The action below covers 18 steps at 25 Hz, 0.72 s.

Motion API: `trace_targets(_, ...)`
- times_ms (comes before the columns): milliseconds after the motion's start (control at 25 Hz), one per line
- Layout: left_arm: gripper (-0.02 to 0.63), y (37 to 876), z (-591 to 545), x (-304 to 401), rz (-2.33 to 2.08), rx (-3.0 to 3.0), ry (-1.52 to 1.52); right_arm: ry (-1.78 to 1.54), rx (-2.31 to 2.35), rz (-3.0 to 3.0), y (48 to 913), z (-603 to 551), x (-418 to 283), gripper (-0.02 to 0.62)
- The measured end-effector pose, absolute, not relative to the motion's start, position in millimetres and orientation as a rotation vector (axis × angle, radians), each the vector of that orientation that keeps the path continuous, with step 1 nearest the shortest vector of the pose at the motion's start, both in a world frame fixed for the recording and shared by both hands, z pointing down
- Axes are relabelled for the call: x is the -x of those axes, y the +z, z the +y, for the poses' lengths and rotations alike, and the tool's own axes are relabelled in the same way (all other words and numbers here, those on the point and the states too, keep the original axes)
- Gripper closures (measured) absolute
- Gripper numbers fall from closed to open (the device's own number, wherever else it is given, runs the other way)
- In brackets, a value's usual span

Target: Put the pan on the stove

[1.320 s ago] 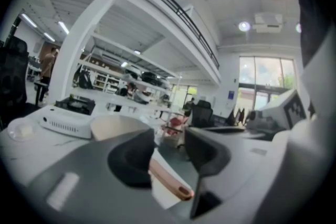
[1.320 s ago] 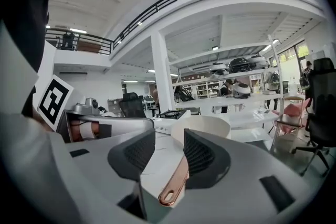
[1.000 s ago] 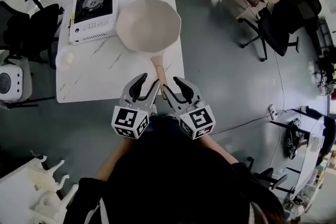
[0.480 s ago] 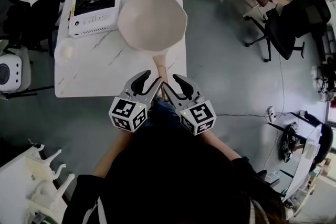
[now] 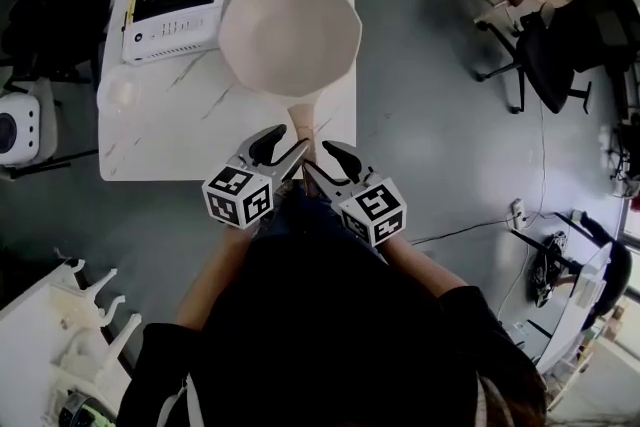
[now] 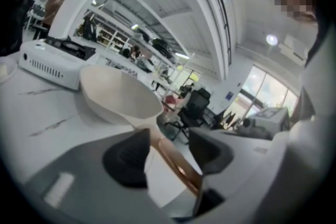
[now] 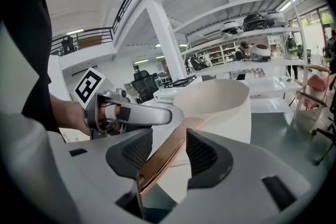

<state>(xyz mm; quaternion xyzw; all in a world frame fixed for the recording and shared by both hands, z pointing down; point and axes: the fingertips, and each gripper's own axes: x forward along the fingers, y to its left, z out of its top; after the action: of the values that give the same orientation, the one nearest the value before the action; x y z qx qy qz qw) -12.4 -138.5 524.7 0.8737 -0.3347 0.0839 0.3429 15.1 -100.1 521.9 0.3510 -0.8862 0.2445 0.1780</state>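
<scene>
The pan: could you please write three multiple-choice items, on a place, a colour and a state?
1. Where is the pan? A on the table beside the stove; B on the stove; C on a chair.
2. The pan's colour? A black; B cream; C red.
3. The right hand-held gripper's jaws? A shut on nothing; B clamped on the stove; C apart around the handle.
Answers: A, it sits on the table right of the stove; B, its bowl is cream; C, the handle lies free between them, and they have just been opening.
</scene>
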Motion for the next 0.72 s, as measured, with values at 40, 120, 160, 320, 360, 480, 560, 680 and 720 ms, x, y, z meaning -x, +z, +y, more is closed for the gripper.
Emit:
trace_targets(40,0.367,529.4,-139.3,11.9,-0.861,-2.255,0.220,0.707,-0.974,-2.502,526.0,-99.0,-15.8,0.422)
trace_targets(120,0.350,538.2,-140.0,11.1,-0.841,-2.230,0.226,0.739,-0.939,-2.493,533.3,-96.8,-16.3,0.416)
trace_targets(160,0.345,542.4,-139.9,10.5,-0.830,-2.218,0.228,0.754,-0.922,-2.489,536.6,-95.9,-16.2,0.410)
trace_targets(320,0.324,556.1,-139.1,7.7,-0.757,-2.153,0.206,0.839,-0.864,-2.478,547.2,-93.6,-14.2,0.390)
trace_targets(360,0.321,558.8,-138.9,6.8,-0.729,-2.135,0.194,0.855,-0.853,-2.477,549.5,-93.6,-13.8,0.390)
trace_targets(480,0.318,564.2,-137.7,2.5,-0.636,-2.103,0.165,0.906,-0.809,-2.473,555.3,-90.7,-13.1,0.387)
trace_targets(560,0.318,566.5,-136.9,-1.8,-0.582,-2.106,0.166,0.965,-0.757,-2.475,557.8,-87.6,-10.4,0.385)
trace_targets(680,0.301,570.5,-136.7,-8.8,-0.519,-2.112,0.172,1.079,-0.668,-2.483,561.8,-83.9,-3.0,0.385)
trace_targets(720,0.299,571.7,-136.3,-11.9,-0.496,-2.108,0.167,1.118,-0.644,-2.483,563.3,-82.5,-1.6,0.385)
